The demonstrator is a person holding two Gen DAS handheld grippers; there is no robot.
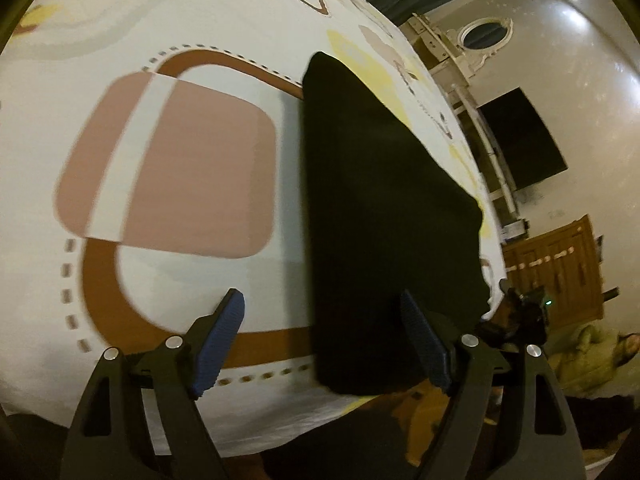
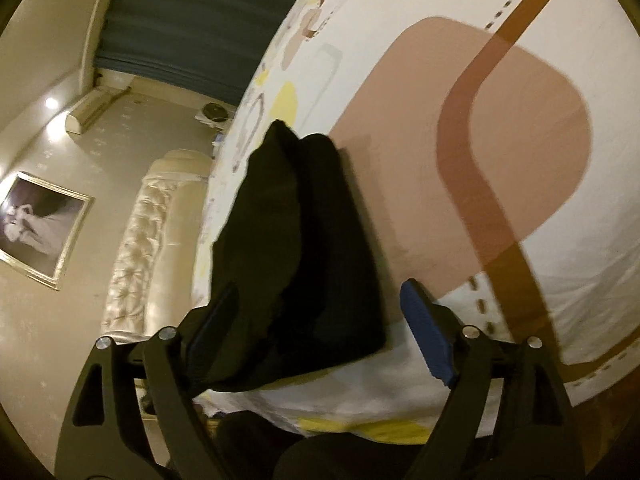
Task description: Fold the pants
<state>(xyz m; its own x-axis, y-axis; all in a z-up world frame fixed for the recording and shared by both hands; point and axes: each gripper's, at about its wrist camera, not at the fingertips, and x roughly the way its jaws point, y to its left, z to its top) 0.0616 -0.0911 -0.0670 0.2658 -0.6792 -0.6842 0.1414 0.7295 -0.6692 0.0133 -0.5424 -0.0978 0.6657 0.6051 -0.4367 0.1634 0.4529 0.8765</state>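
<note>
Black pants (image 1: 384,208) lie folded into a long flat slab on the bed (image 1: 168,160), near its edge, seemingly doubled over. Left gripper (image 1: 322,344) and right gripper (image 2: 316,340) hover there, jaws wide apart, gripping nothing.

Both wrist views look steeply down, close, sharing the black pants (image 1: 384,216) on the bedspread (image 1: 192,32).
</note>
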